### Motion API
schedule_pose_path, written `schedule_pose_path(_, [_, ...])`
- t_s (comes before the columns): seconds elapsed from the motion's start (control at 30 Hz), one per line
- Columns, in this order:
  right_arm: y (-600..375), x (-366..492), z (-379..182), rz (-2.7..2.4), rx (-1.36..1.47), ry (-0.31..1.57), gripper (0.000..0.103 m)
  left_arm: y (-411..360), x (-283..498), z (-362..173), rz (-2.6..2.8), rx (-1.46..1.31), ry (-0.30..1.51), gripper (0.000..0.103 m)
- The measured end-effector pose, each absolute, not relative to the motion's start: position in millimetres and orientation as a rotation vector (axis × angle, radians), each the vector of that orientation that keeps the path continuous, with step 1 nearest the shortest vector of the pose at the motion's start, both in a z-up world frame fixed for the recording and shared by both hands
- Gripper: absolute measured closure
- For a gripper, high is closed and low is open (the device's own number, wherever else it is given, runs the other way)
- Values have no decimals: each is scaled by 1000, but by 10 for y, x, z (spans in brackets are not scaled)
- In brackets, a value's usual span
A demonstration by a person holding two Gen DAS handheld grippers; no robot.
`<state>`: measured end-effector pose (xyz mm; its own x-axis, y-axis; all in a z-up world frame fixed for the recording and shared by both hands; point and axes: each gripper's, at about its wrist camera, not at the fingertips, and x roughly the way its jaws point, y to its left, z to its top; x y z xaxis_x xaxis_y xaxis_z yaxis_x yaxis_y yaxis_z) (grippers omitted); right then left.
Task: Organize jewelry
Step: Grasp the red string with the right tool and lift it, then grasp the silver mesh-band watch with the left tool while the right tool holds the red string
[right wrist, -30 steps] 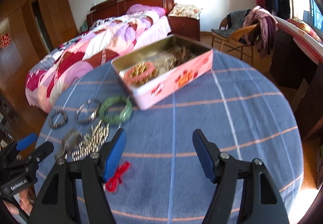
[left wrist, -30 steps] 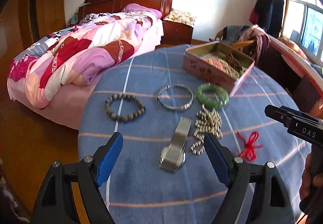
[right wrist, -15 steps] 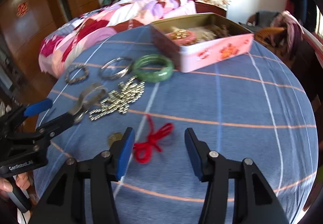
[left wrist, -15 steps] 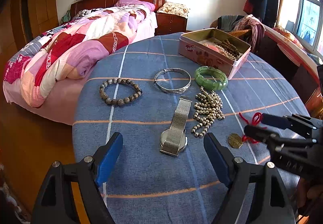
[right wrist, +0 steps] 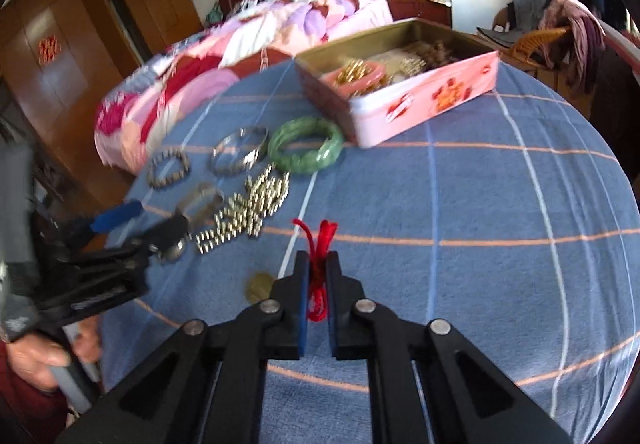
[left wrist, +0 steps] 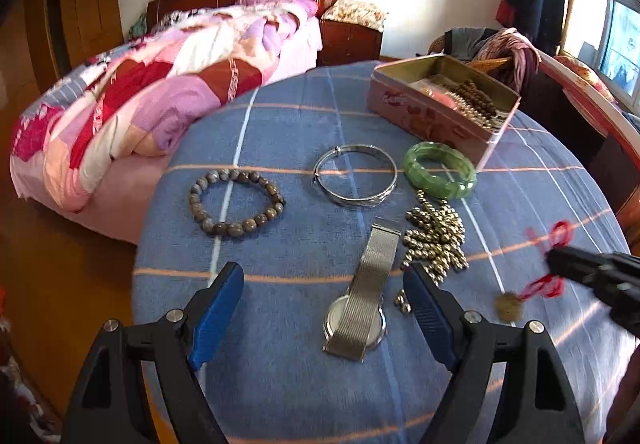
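**A:** Panel overview, largest item first. What frames the step?

**B:** The round table [right wrist: 500, 204] under a blue plaid cloth, with the open pink tin [right wrist: 404, 100] toward its far side, already holding beads and chains. Loose pieces lie in a cluster nearer the left gripper [left wrist: 324, 304]: a green bangle [left wrist: 440, 170] just beside the tin, a silver bangle [left wrist: 355, 176], a grey bead bracelet [left wrist: 237, 202], a heap of metallic beads [left wrist: 436, 240] and a mesh-strap watch [left wrist: 362, 304].

**A:** And the item in hand?

**B:** The red cord [right wrist: 320, 264], near the table's front edge. The right gripper [right wrist: 317, 264] has its jaws pressed together on it; loops stand out past the fingertips. A small brass pendant [right wrist: 258, 286] lies on the cloth just left of the jaws.

**A:** Orientation of the cord?

**B:** Its long axis runs along the fingers, pointing away toward the tin, loops leading.

**A:** Good execution?

**B:** Probably lift straight up until the pendant hangs free, carry it clear of the bead heap, and lower pendant-first into the tin before releasing, so the cord does not drape over the wall.

**A:** The other tool?

**B:** Its jaws stand wide and empty above the watch.
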<state>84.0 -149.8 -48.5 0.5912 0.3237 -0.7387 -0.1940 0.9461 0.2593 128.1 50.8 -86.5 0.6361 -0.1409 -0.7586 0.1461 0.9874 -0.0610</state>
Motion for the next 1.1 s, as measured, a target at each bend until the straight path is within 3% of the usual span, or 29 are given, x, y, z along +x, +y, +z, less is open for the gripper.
schedule_pose_path(0.07, [-1545, 842, -403, 296, 177, 868, 92, 470, 1315, -891, -178, 10, 876, 21])
schedule_pose_path(0.1, [-1570, 830, -369, 289, 182, 856, 92, 437, 1317, -895, -185, 28, 878, 28])
schedule_pose_path(0.13, [-1606, 831, -320, 278, 185, 839, 92, 421, 1314, -898, -198, 34, 881, 47])
schedule_pose_path(0.23, [-1633, 825, -263, 251, 185, 808, 92, 423, 1306, -899, -228, 28, 884, 85])
schedule_pose_path(1.1, [-1982, 1145, 273, 196, 232, 634, 92, 113, 1338, -35, -412, -71, 628, 89])
